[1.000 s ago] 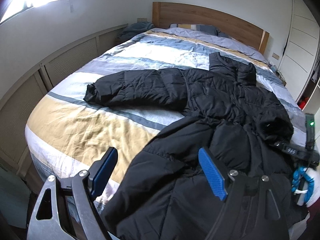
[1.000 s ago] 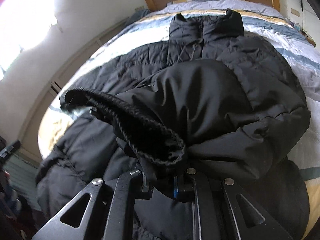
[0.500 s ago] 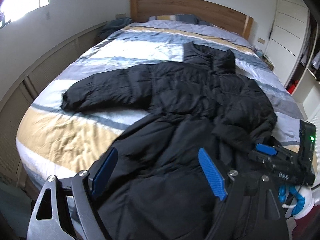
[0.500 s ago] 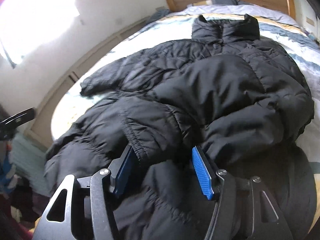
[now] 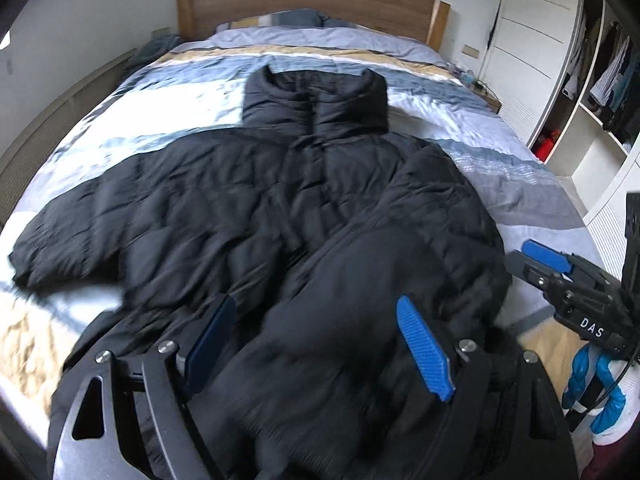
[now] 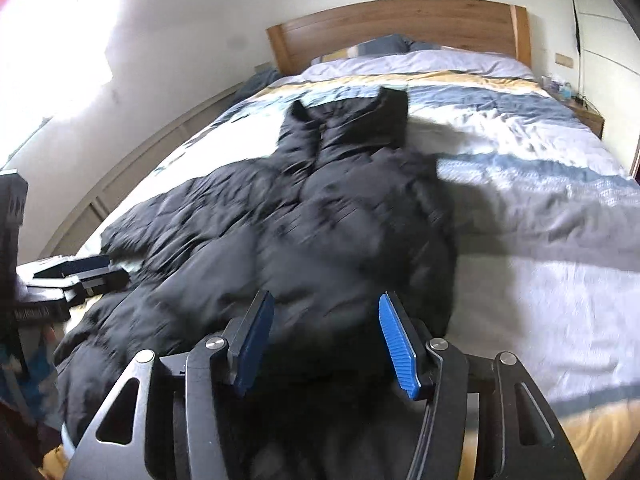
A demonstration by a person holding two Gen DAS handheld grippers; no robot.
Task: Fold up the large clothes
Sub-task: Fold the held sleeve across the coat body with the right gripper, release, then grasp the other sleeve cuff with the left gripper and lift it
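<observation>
A large black puffer jacket [image 5: 280, 208] lies front up on the striped bed [image 5: 500, 168], collar toward the headboard. Its right sleeve is folded in over the body; its left sleeve [image 5: 72, 240] stretches out to the left. My left gripper [image 5: 316, 344] is open and empty, just above the jacket's lower part. My right gripper [image 6: 324, 340] is open and empty over the jacket [image 6: 300, 232] near its hem. The right gripper also shows at the right edge of the left wrist view [image 5: 560, 276], and the left gripper at the left edge of the right wrist view [image 6: 72, 276].
A wooden headboard [image 5: 304, 4] and pillows stand at the far end. A low panelled wall [image 5: 48, 116] runs along the bed's left side. White wardrobes and open shelves with clothes [image 5: 592, 72] stand on the right. Bare duvet lies right of the jacket [image 6: 540, 220].
My right gripper has opened and let go of the right sleeve cuff, which now lies folded over the jacket body. Both grippers have swung to face the headboard.
</observation>
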